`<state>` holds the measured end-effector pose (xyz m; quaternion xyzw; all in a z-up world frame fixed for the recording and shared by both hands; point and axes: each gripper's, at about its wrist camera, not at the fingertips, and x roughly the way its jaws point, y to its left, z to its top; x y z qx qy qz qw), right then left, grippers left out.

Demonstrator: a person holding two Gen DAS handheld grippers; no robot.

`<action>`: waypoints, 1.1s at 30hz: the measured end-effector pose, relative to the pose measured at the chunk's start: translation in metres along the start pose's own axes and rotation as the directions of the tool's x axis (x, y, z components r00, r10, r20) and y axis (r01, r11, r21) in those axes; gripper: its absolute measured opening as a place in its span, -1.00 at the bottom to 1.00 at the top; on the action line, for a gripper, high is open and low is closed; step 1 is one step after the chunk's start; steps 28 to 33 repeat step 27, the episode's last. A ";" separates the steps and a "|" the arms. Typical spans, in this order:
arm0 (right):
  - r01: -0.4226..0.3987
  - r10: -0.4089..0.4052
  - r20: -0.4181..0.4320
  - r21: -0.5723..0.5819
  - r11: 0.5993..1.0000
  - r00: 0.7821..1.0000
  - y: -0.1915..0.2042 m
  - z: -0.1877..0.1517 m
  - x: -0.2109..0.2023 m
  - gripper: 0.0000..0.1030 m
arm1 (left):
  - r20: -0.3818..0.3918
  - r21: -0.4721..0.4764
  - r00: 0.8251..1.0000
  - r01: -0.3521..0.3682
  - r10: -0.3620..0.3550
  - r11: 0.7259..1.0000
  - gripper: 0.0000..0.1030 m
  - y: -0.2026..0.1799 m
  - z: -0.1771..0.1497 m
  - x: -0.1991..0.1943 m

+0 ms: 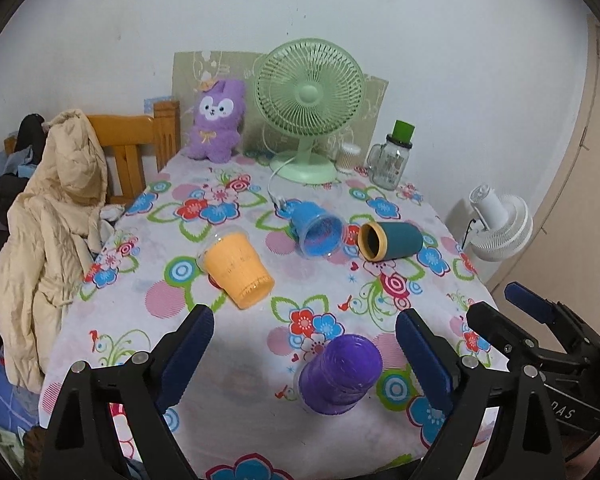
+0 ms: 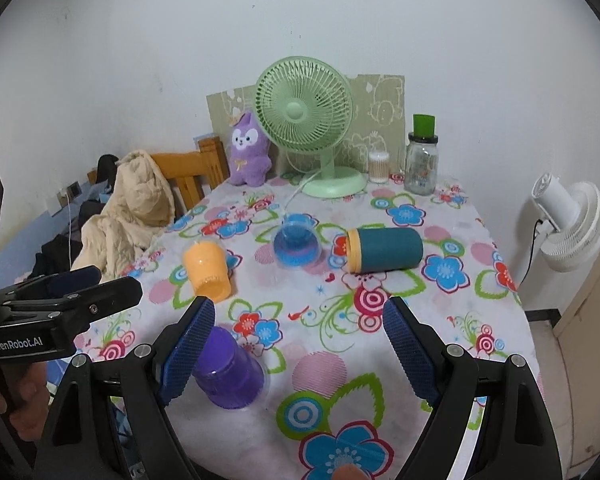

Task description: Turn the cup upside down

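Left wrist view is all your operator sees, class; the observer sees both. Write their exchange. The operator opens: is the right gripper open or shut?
Observer: Open. The right gripper has its jaws wide apart and holds nothing.
Operator: Where does the purple cup sit from that side?
Observer: The purple cup is low on the left, partly hidden behind that gripper's finger pad.
Operator: Is there anything on my own gripper that I cannot see?
Observer: The left gripper has the lettering GenRobot.AI on its side.

Cups [image 1: 236,268] on table [image 1: 240,360], fan [image 1: 310,108] behind.
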<state>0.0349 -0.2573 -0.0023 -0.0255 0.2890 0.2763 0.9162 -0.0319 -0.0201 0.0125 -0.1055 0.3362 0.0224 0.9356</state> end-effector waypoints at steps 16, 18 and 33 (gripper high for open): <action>-0.008 0.008 0.015 0.001 1.000 1.000 0.004 0.003 -0.006 0.71 | 0.022 0.025 1.000 -0.002 0.002 1.000 0.83 -0.007 0.001 -0.005; -0.008 0.008 0.014 0.000 1.000 1.000 0.005 0.003 -0.006 0.71 | 0.022 0.025 1.000 -0.002 0.002 1.000 0.83 -0.007 0.001 -0.005; -0.013 0.013 0.003 0.005 1.000 1.000 0.006 0.002 -0.003 0.71 | 0.018 0.027 1.000 0.004 -0.005 1.000 0.86 -0.007 0.000 -0.004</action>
